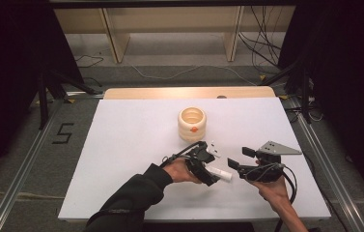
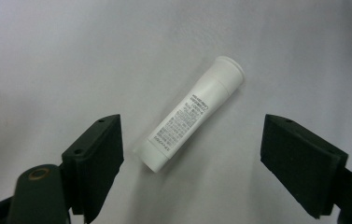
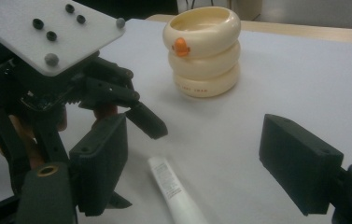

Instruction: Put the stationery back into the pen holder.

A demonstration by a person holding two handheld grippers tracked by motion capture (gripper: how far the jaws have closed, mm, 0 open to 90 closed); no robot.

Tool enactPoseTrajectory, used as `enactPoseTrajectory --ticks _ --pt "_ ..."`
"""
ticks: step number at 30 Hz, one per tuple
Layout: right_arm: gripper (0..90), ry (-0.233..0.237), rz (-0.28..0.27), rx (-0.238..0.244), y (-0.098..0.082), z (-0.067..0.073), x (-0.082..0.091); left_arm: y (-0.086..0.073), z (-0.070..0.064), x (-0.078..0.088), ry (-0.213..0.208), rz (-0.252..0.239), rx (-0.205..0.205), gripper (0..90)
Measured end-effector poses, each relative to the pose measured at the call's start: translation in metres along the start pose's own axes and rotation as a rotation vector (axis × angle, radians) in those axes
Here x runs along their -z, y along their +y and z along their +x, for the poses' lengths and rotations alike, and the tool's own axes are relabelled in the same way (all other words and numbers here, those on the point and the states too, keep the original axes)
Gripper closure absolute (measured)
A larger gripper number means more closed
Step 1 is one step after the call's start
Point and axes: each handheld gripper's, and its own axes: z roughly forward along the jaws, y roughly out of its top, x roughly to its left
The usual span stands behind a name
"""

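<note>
A white tube (image 2: 192, 112) with small print lies flat on the white table sheet (image 1: 136, 140), cap end pointing away in the left gripper view. My left gripper (image 2: 192, 163) hovers over it, open, one jaw on each side and neither touching the tube. From above, the left gripper (image 1: 212, 169) sits right over the tube (image 1: 222, 174). My right gripper (image 1: 240, 158) is just to its right, open and holding nothing. Its own view, through the right gripper (image 3: 197, 154), takes in the tube (image 3: 173, 191) and the left gripper (image 3: 117, 102) close by.
A cream ribbed cup (image 1: 192, 123) with a small orange duck mark stands upright behind the grippers, also seen as the cup (image 3: 204, 51) in the right gripper view. A wooden table edge (image 1: 189, 92) runs along the back of the sheet. Cables lie on the floor beyond.
</note>
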Motion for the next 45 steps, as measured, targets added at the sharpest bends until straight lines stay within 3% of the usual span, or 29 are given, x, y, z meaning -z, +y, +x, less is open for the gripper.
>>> enactPoseTrajectory --ticks 23,27,31,45 --pt "25.1 -0.009 -0.013 -0.003 -0.01 0.004 0.011 0.017 -0.002 -0.021 -0.04 0.088 -0.105 24.4" --pt "25.3 -0.004 -0.013 0.0 -0.011 0.004 0.013 0.021 -0.004 -0.025 -0.035 0.143 -0.159 28.5" --pt "25.6 -0.002 -0.01 0.0 -0.012 0.004 0.015 0.023 -0.001 -0.029 -0.04 0.175 -0.178 33.3" --pt "25.6 -0.012 0.008 0.001 -0.016 0.004 0.017 0.022 0.002 -0.031 -0.058 0.177 -0.199 43.6"
